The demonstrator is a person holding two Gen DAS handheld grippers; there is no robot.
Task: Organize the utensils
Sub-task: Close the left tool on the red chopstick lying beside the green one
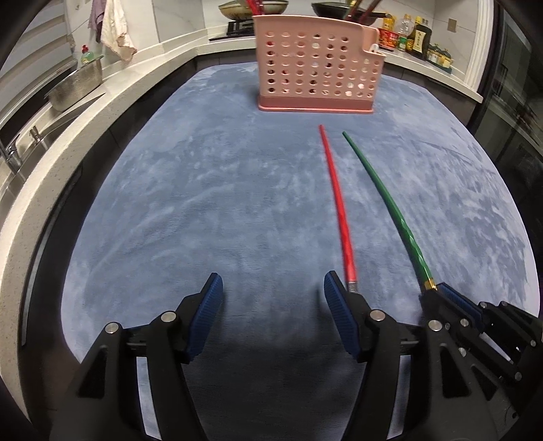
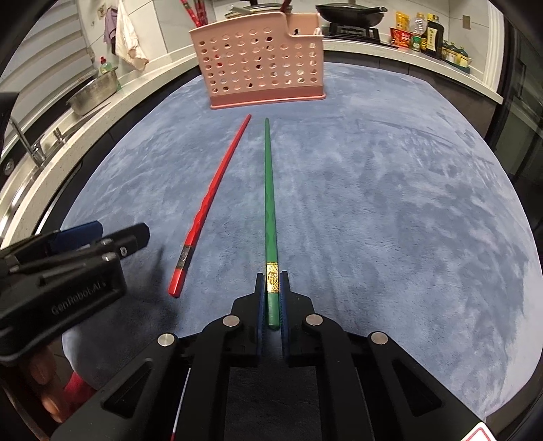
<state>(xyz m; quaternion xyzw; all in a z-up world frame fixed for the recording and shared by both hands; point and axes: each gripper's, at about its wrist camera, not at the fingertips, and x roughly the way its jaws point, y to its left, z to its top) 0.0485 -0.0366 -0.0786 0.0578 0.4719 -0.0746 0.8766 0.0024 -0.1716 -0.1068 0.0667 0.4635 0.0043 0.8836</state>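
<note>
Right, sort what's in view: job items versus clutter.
Job: green chopstick, clamped in the right gripper; red chopstick, on the mat; pink holder; left gripper, open.
Clutter: steel bowl, pans, bottles, cloths.

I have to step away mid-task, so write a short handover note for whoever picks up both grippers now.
Right gripper: shut on the butt end of the green chopstick, whose tip points at the pink perforated plastic utensil basket.
Left gripper: open, empty, just left of the red chopstick lying on the blue cloth.
Done: green one gripped.
Left: take the red one, put both in the basket.
</note>
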